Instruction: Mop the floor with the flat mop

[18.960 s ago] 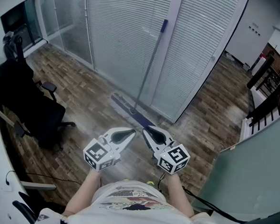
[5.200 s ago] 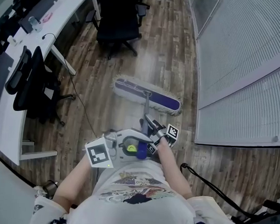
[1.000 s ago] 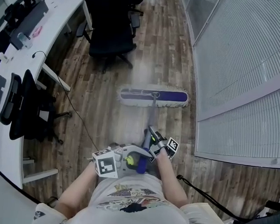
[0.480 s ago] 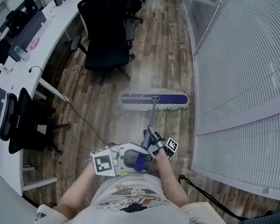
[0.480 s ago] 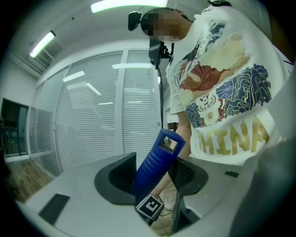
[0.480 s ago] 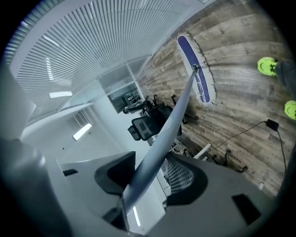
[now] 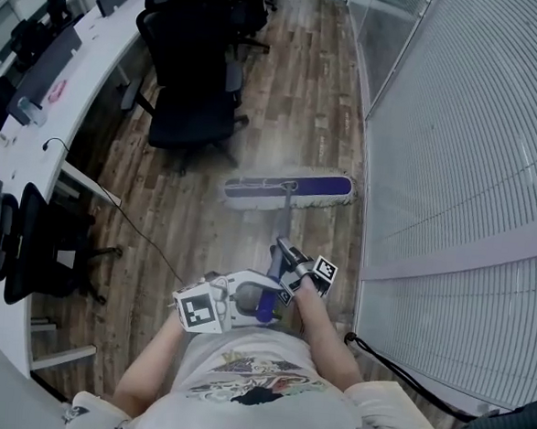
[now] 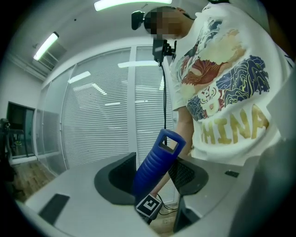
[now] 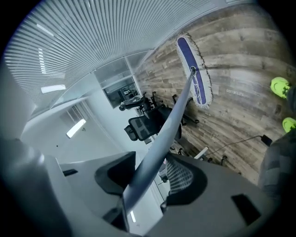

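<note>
The flat mop's purple-and-white head lies on the wood floor ahead of me, between a black chair and the blinds wall; it also shows as the mop head in the right gripper view. Its grey pole runs back toward me. My right gripper is shut on the pole, low on the shaft. My left gripper is shut on the ribbed blue end grip, which stands up between its jaws near my shirt.
Black office chairs stand just beyond and left of the mop head. A white desk with another chair runs along the left. A thin cable crosses the floor. A glass wall with blinds borders the right.
I have walked forward along the blinds wall, pushing the mop head ahead; the black chairs are nearer. The head now tilts slightly. Both grippers keep their hold.
</note>
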`<state>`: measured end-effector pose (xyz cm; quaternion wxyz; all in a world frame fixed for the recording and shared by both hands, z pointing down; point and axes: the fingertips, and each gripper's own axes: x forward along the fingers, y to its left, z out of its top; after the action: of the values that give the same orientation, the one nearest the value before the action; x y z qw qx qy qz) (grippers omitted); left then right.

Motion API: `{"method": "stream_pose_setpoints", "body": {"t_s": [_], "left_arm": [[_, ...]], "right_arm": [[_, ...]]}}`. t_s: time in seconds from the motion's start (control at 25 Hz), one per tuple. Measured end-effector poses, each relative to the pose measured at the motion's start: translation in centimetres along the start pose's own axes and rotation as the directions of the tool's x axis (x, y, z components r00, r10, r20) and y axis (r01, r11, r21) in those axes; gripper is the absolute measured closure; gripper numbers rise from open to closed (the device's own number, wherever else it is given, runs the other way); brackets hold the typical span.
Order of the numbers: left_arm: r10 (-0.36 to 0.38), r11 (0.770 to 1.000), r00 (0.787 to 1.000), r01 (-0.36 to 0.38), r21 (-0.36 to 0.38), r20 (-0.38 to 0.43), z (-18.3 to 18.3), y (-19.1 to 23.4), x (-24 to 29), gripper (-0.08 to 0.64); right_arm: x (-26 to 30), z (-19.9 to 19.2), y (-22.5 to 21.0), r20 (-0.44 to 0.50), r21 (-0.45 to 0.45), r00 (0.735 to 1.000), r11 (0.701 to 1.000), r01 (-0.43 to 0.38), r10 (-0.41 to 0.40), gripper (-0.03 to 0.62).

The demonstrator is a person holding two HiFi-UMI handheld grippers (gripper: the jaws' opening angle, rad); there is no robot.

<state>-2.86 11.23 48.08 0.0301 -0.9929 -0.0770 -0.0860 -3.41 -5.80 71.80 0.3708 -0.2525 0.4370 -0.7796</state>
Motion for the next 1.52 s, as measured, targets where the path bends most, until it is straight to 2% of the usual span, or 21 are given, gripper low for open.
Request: {"method": "stream_pose_setpoints", "body": {"t_s": [0.08, 0.24, 0.36, 0.6, 0.84, 1.0, 1.28, 1.52], "left_arm": [[0.012, 1.000, 1.000, -0.012, -0.001, -0.012, -0.7, 1.2, 0.2, 0.359], [0.004, 0.999, 0.999, -0.003, 0.041, -0.037, -2.4, 3.0, 0.7, 0.357], [0.000, 0.999, 0.998, 0.002, 0.039, -0.058, -3.1, 6.5, 1.1, 0.357], [0.010, 1.000, 1.000, -0.010, -0.015, -0.002, -2.9, 14.6, 0.1, 0.349], [-0.019, 1.000, 1.000, 0.019, -0.016, 0.019, -2.6, 23.6, -1.1, 0.345], [-0.059, 0.998, 0.998, 0.059, 0.027, 0.013, -3.3, 29.7, -1.7, 0.339], [-0.097, 0.995, 0.995, 0.097, 0.013, 0.005, -4.5, 39.1, -2.3, 0.334], [-0.151, 0.988, 0.987, 0.153, 0.027, -0.060, -6.1, 43.2, -1.9, 0.334]], "right_arm": [[0.9, 1.2, 0.0, -0.007, -0.015, 1.000, 1.000, 0.016, -0.017, 0.399], [2.6, 3.4, -0.2, -0.020, -0.045, 0.998, 0.997, 0.057, -0.058, 0.399], [5.1, 5.9, 0.9, -0.011, -0.043, 0.998, 0.997, 0.064, -0.065, 0.399], [11.0, 9.7, 4.4, -0.026, -0.052, 0.999, 0.998, 0.035, -0.037, 0.397], [17.6, 14.1, 8.1, -0.013, -0.069, 0.998, 0.996, 0.061, -0.062, 0.396], [22.5, 17.5, 10.3, 0.006, -0.069, 0.997, 0.995, 0.072, -0.072, 0.396], [29.7, 23.2, 13.7, 0.052, -0.058, 0.997, 0.997, 0.053, -0.050, 0.396], [32.8, 26.8, 14.6, 0.114, -0.035, 0.993, 0.999, 0.021, -0.017, 0.397]]}}
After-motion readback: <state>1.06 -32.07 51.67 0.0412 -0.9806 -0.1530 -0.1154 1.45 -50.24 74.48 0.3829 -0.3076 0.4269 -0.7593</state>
